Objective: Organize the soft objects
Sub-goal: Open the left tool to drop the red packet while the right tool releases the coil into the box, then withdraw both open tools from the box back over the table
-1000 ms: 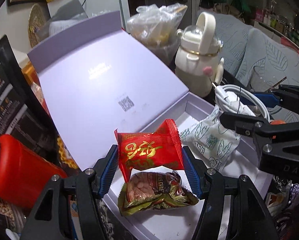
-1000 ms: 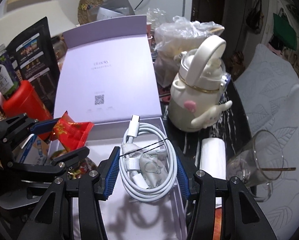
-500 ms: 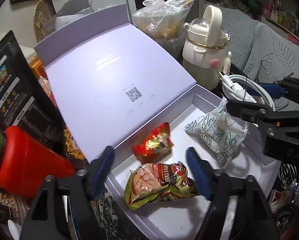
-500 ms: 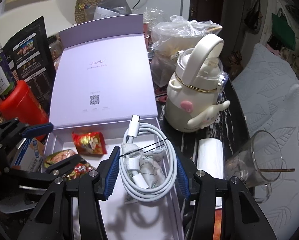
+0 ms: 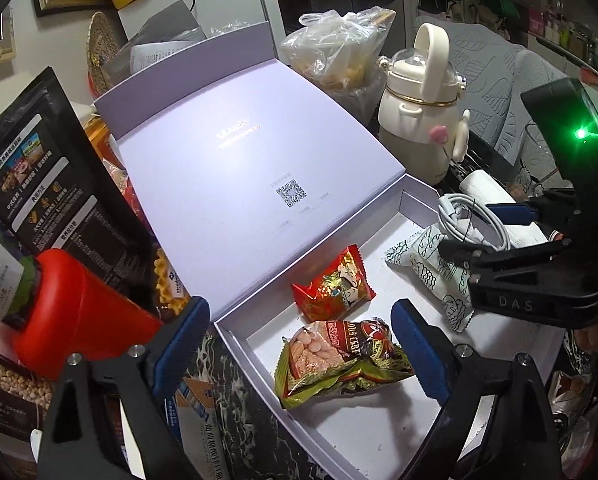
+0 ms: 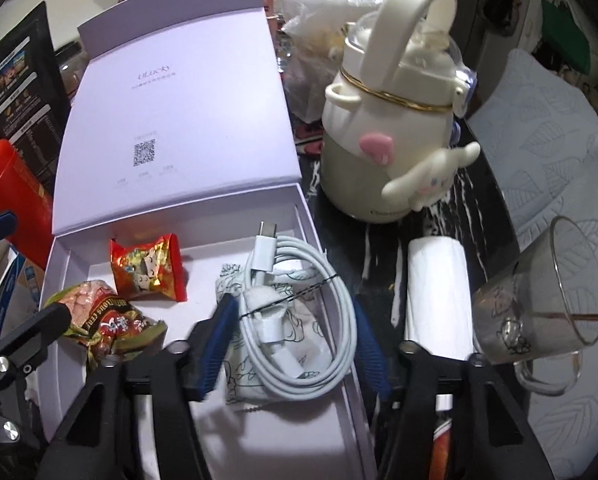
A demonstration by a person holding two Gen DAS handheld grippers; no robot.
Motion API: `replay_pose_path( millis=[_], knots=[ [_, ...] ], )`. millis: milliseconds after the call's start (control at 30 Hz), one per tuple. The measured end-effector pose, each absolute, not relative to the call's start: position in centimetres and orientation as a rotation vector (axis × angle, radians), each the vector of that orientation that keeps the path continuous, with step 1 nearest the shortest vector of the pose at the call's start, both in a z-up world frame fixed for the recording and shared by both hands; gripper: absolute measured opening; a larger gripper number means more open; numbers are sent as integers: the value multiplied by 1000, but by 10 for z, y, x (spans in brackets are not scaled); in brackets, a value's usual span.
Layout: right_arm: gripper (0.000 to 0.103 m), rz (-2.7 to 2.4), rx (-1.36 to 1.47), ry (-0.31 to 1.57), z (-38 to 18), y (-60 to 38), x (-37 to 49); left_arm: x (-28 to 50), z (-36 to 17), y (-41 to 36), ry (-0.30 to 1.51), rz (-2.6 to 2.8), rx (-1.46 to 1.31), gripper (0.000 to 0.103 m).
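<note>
Open lavender box (image 5: 383,436) on the dark marbled table (image 6: 383,256), lid tilted back. Inside: red snack packet (image 5: 333,284) near the hinge side, green-and-red snack bag (image 5: 339,360) just in front of it, white patterned pouch (image 5: 431,268) to the right.

Left claw (image 5: 299,344) hangs over the box's near corner, jaws spread wide, just been opening. The green-and-red bag lies between its fingers, no pad touching it; red packet sits free on the box floor.

Right claw (image 6: 291,344) is over the box's right end, jaws just been widening. Coiled white charging cable (image 6: 299,312) sits between the blue pads on top of the pouch; pads look clear of the coil, slight blur.

Only the right wrist view shows the whole cable coil, the white paper roll (image 6: 437,284) and the tipped clear glass mug (image 6: 539,304) outside the box. Only the left wrist view shows the red container (image 5: 79,320) and black snack pouch (image 5: 43,168) on the left side. Cream kettle-shaped bottle (image 6: 391,120) shows in both.
</note>
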State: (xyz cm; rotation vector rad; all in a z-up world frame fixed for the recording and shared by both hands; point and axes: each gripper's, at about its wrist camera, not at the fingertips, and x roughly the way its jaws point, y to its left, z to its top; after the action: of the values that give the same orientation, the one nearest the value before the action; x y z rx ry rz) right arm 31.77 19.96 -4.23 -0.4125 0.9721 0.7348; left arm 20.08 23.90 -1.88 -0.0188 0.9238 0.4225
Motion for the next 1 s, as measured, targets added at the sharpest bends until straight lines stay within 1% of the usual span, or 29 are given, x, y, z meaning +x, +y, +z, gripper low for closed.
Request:
replay_pose_path(
  millis=[67, 367, 767, 1000],
  knots=[
    [70, 711, -428, 959, -39, 198, 317, 201, -16, 239, 916, 424, -16, 93],
    [70, 725, -406, 872, 0, 182, 301, 193, 1, 234, 877, 410, -37, 93],
    [70, 718, -351, 720, 69, 147, 261, 166, 60, 212, 739, 392, -8, 93],
    [71, 722, -344, 615, 108, 117, 222, 140, 93, 194, 654, 373, 8, 93]
  ],
)
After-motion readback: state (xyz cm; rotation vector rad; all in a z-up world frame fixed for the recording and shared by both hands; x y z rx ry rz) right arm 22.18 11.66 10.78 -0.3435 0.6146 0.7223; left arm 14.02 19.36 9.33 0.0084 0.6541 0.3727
